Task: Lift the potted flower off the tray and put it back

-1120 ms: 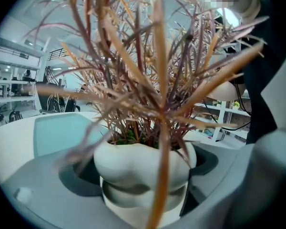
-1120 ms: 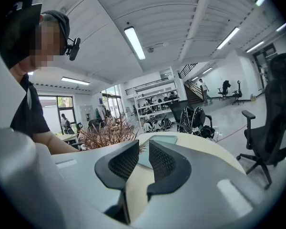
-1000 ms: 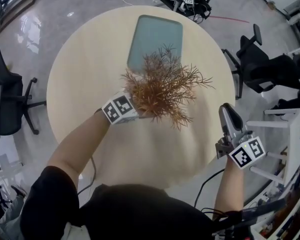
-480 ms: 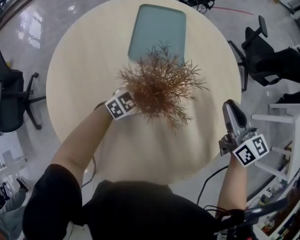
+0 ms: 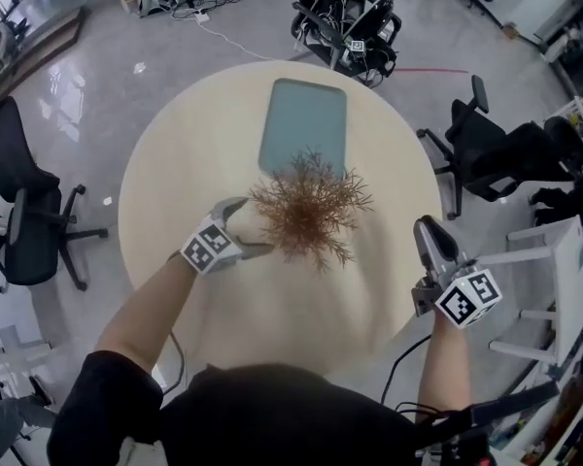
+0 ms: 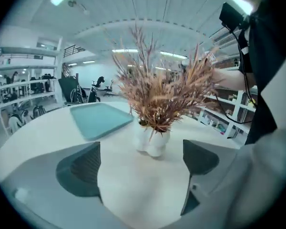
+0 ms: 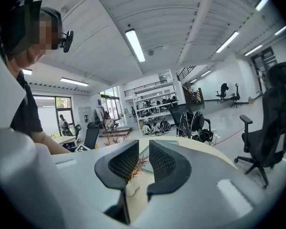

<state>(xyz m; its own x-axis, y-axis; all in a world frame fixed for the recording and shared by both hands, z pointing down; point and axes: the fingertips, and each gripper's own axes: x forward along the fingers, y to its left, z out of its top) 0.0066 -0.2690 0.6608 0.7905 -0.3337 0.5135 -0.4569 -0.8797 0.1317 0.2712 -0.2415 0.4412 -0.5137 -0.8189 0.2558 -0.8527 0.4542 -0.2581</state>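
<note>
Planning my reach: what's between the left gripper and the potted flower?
Only bare table; the left gripper view shows nothing lying between the open left gripper and the potted flower.

I can read no words, numbers or brand names anywhere. The only signs are black-and-white square markers (patterns, not letters). One is on the cube (image 5: 206,249) of my left gripper (image 5: 247,227), over the near left part of the table (image 5: 175,163). One is on the cube (image 5: 463,299) of my right gripper (image 5: 429,231), off the table's right edge. A small marker (image 5: 355,44) sits on dark gear beyond the table's far edge.
</note>
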